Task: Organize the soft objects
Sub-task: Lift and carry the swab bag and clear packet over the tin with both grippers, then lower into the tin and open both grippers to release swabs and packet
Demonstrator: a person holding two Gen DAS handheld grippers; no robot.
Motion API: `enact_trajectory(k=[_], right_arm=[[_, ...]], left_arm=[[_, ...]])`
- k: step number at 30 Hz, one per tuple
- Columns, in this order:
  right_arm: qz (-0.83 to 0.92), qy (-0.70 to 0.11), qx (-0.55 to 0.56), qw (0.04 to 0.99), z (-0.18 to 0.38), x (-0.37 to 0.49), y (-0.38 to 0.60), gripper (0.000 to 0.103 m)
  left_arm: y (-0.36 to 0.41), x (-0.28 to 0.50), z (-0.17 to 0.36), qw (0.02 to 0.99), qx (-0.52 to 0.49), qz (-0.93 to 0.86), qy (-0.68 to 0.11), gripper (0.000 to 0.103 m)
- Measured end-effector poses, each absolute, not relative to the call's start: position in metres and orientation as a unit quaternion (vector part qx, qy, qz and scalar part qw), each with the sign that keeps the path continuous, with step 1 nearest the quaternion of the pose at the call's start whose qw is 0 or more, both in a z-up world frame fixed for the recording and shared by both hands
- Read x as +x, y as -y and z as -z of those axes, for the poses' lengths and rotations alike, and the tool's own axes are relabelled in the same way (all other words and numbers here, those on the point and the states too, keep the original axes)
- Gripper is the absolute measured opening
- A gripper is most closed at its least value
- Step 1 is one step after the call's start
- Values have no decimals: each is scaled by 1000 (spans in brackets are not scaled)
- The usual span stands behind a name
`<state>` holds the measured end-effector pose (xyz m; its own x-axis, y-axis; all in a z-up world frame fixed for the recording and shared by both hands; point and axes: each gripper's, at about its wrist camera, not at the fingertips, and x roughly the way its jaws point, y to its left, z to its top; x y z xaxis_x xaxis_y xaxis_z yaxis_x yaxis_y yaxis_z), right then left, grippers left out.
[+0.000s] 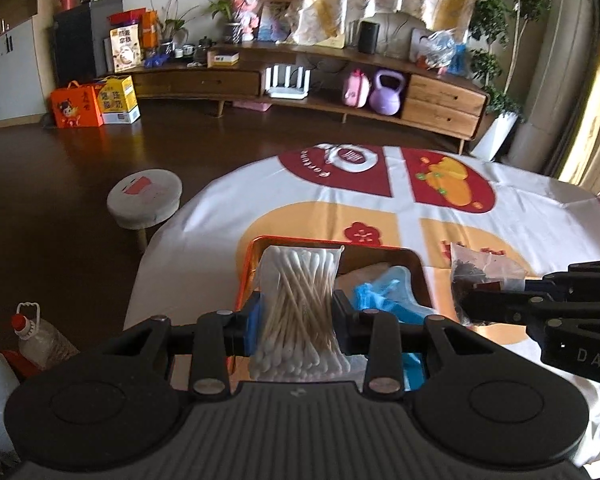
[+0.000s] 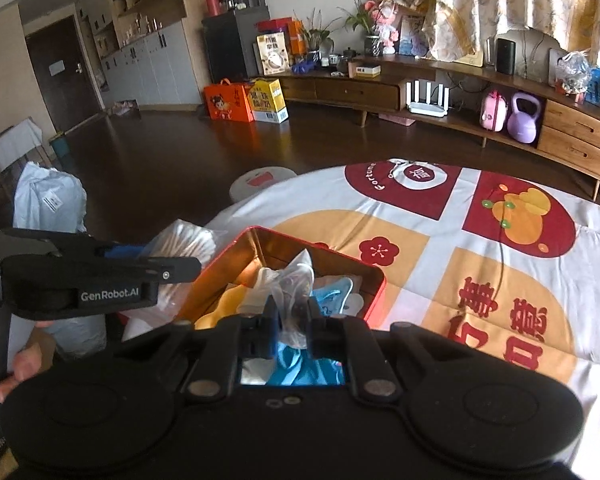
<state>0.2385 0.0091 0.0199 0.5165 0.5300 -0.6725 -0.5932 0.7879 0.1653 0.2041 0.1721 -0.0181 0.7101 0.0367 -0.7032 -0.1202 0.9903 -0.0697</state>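
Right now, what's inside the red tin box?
Inside the red tin box I can see blue plastic gloves, something yellow and crumpled clear plastic. The grippers and that pile cover the bottom, so anything underneath is hidden.

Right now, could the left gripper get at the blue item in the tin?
Probably not yet: the left gripper is shut on the cotton swab bag, so its jaws are occupied, though the blue item lies uncovered in the tin.

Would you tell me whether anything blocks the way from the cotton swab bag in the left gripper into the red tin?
Nothing visible does. The cotton swab bag hangs in the left gripper at the open red tin, whose lidless top holds only loose soft items.
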Motion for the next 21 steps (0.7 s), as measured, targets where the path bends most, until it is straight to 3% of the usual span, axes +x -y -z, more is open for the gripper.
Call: enact_trajectory(k=[21], right_arm=[[-314, -427, -63, 846, 49, 305, -42, 12]], left_arm=[[-180, 259, 77, 902, -49, -41, -427, 35]])
